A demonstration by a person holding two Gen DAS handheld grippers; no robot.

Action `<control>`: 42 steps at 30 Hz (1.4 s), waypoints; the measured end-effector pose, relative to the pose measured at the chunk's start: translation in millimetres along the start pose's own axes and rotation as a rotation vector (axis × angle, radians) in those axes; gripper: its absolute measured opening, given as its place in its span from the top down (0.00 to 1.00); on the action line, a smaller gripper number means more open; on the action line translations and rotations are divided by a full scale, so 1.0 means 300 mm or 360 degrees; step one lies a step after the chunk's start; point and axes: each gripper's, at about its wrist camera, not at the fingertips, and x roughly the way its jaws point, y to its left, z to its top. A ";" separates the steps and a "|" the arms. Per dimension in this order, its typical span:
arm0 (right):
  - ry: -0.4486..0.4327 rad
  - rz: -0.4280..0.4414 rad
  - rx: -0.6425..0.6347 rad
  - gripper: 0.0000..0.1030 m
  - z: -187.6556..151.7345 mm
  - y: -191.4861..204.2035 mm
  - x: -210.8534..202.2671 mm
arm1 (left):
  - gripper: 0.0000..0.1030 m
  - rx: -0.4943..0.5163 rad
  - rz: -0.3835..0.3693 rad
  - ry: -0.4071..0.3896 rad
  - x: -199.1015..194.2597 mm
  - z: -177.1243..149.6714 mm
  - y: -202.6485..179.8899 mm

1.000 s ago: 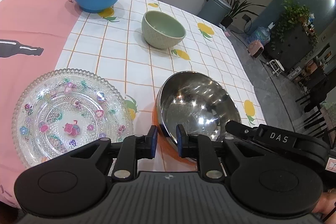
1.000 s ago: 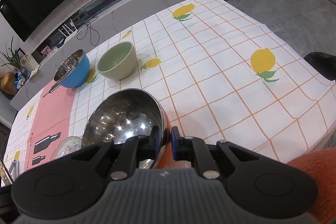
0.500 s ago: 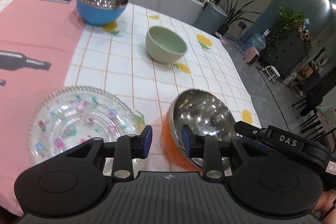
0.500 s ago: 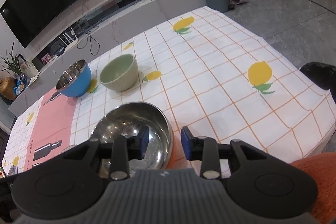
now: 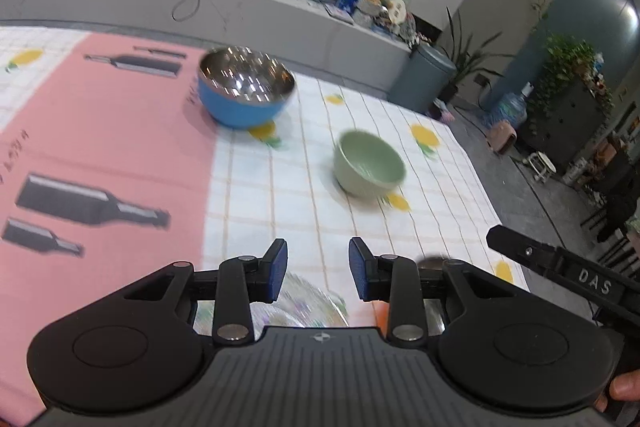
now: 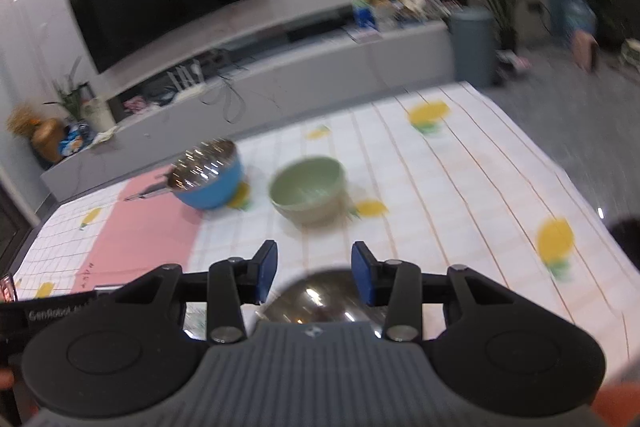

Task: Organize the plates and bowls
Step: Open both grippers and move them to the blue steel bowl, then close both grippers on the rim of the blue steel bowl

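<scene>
Now both grippers stand higher and farther back than 1 second ago, when each had its pads closed on the rim of the steel bowl with the orange outside. The left gripper (image 5: pixel 318 269) has just been opening its jaws; they stand apart with nothing between them but tablecloth (image 5: pixel 288 187). The right gripper (image 6: pixel 314 273) has likewise just been opening, and its pads touch nothing. The steel bowl (image 6: pixel 320 301) sits released on the table, half hidden under the right gripper's body at 6 o'clock in the right wrist view; in the left wrist view only an orange sliver (image 5: pixel 382 313) shows at about 5 o'clock. The glass plate (image 5: pixel 304 301), plainly visible earlier at 8 o'clock, now peeks out just below the left pads. The blue bowl (image 5: pixel 246 87) stands at 11 o'clock and the green bowl (image 5: pixel 370 163) at 1 o'clock, both in their earlier places, well apart from the grippers.
</scene>
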 end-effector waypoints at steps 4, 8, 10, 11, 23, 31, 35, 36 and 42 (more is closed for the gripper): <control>0.0040 0.0070 -0.0035 0.60 0.052 0.060 0.054 | 0.63 0.0026 0.0026 -0.0036 -0.001 0.066 0.033; 0.0099 0.0093 -0.0093 0.60 0.105 0.119 0.124 | 0.63 0.0037 0.0049 -0.0042 0.014 0.136 0.071; 0.0153 0.0123 -0.0101 0.60 0.131 0.143 0.167 | 0.63 0.0020 0.0043 -0.0020 0.034 0.172 0.102; 0.0190 0.0130 -0.0095 0.60 0.145 0.153 0.193 | 0.63 -0.0001 0.0039 -0.0002 0.048 0.190 0.120; 0.0634 0.0146 0.0125 0.60 0.285 0.228 0.593 | 0.63 -0.0244 0.0050 0.0221 0.253 0.433 0.339; 0.0751 0.0100 0.0308 0.60 0.387 0.234 0.829 | 0.63 -0.0487 0.0014 0.0326 0.448 0.564 0.449; 0.0807 0.0054 0.0342 0.62 0.402 0.237 0.923 | 0.63 -0.0462 0.0095 0.0379 0.525 0.591 0.468; 0.0823 0.0047 0.0341 0.62 0.401 0.239 0.941 | 0.63 -0.0452 0.0115 0.0387 0.535 0.591 0.468; 0.0865 0.0021 0.0323 0.68 0.390 0.248 1.009 | 0.71 -0.0425 0.0155 0.0403 0.594 0.606 0.474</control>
